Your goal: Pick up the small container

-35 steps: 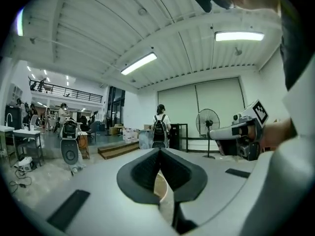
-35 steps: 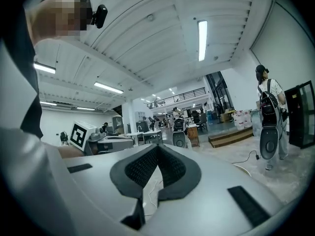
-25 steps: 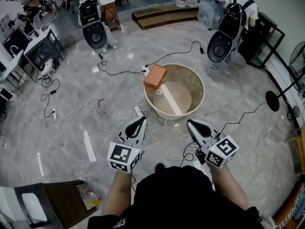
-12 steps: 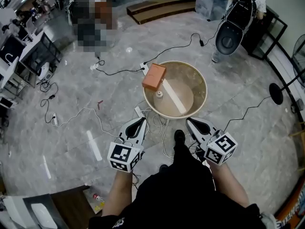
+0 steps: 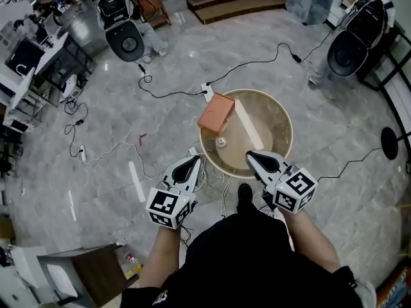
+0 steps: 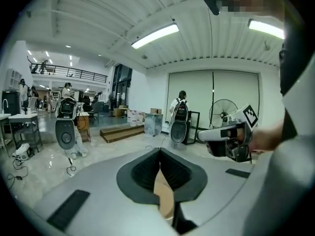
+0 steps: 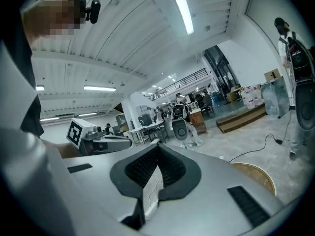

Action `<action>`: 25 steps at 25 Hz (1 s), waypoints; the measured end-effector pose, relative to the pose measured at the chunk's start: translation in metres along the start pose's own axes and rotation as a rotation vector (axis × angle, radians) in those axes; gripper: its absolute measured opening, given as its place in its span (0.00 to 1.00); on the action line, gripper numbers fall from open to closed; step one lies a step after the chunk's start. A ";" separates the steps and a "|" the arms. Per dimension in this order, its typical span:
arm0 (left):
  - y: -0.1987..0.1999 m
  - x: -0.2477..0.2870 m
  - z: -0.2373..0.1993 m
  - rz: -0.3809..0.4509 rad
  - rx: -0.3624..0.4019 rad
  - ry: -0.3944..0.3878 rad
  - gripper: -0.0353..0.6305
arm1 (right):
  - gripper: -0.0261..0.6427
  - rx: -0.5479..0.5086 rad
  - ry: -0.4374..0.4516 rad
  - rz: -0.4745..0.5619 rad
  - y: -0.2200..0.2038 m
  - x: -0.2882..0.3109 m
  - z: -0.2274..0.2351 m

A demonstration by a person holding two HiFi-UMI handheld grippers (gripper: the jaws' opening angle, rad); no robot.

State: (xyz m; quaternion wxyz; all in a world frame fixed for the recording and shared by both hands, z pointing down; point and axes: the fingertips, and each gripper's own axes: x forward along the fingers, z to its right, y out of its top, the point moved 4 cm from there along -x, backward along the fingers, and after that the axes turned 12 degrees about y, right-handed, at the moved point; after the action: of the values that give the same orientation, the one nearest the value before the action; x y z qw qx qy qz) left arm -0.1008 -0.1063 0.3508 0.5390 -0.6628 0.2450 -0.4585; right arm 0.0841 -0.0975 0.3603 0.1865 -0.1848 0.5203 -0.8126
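Left gripper (image 5: 192,162) and right gripper (image 5: 251,155), jaws together and empty, hover near a round tub (image 5: 275,115) holding an orange box (image 5: 216,113), small container (image 5: 221,142) and white strip (image 5: 250,124).

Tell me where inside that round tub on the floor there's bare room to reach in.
Bare: the tub's right half, between the white strip and the right rim. Crowded: the left side, where the orange box sits on the rim and the small container stands beside the strip, nearer you. Cables clutter the floor outside the near-left rim.
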 end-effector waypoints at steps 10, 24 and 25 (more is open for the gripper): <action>0.003 0.080 -0.008 -0.048 -0.020 0.076 0.08 | 0.06 0.000 0.101 -0.069 0.024 0.037 0.095; -0.044 0.144 -0.054 -0.092 -0.010 0.064 0.08 | 0.06 0.068 0.074 -0.171 -0.007 0.096 0.141; -0.052 0.149 -0.056 -0.099 -0.014 0.058 0.08 | 0.06 0.073 0.074 -0.188 -0.014 0.101 0.145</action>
State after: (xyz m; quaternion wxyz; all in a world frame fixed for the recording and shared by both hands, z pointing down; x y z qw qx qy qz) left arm -0.0904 -0.2398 0.4509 0.5038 -0.6642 0.2304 -0.5019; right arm 0.0672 -0.2548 0.4408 0.0964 -0.1959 0.4774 -0.8511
